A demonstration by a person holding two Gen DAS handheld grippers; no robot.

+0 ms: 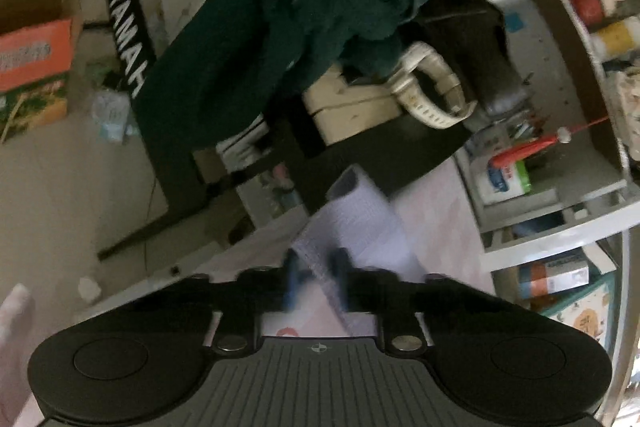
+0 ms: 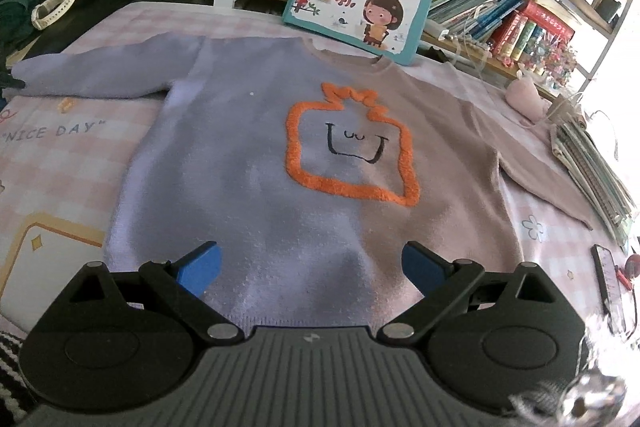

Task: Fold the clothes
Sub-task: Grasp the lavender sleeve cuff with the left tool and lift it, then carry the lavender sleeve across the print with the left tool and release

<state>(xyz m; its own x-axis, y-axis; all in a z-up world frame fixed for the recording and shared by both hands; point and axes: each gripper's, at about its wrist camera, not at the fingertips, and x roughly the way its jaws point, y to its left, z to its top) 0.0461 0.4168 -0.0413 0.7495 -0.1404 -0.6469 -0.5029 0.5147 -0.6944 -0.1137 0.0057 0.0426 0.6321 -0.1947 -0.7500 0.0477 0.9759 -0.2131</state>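
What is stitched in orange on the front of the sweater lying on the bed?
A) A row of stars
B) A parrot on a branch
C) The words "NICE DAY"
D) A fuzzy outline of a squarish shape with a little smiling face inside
D: in the right wrist view the sweater carries a fuzzy orange outline, jagged on top, around a small black smiling face.

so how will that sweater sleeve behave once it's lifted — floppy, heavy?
Probably floppy: the sleeve is soft knit and already bends where the left hand-held gripper pinches it. Likely light, since the sweater looks thin and lies flat. It may drag the body along and wrinkle it, as nothing pins it; the right hand-held gripper is open above the hem.
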